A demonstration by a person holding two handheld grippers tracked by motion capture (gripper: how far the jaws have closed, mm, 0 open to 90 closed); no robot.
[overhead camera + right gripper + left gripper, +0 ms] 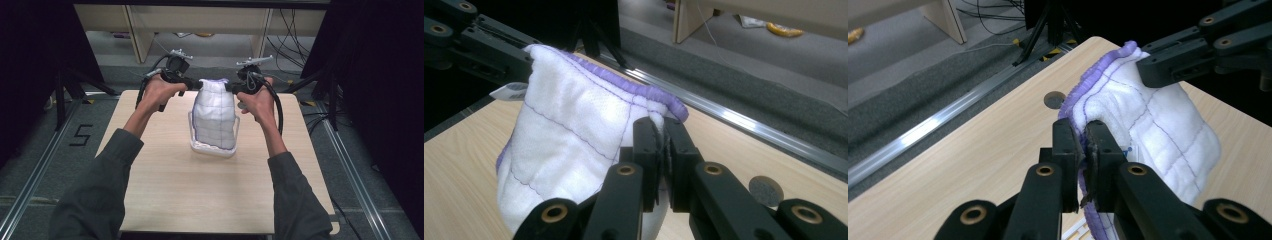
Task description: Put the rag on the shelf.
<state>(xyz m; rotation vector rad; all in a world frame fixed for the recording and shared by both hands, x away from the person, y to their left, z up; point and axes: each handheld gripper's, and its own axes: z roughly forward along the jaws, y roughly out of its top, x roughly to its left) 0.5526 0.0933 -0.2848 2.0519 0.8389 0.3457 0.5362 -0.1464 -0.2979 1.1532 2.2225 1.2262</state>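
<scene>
Here, over a pale wooden table [165,185] ringed by grey floor [35,155] and black curtains [30,60], left gripper [1083,145] and right gripper [660,145] each pinch the white cloth's [215,117] purple edge.

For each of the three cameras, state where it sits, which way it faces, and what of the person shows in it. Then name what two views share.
High view: fixed above the person's side, looking forward and down on the table; both forearms enter from the bottom, the left hand-held gripper and right hand-held gripper pinching the white cloth.
Left gripper view: rides on the left hand-held gripper, looking along its jaws at the cloth; the other gripper shows beyond.
Right gripper view: rides on the right hand-held gripper, facing the cloth from the opposite side.
Shared: both gripper views show the cloth's purple edge.
</scene>
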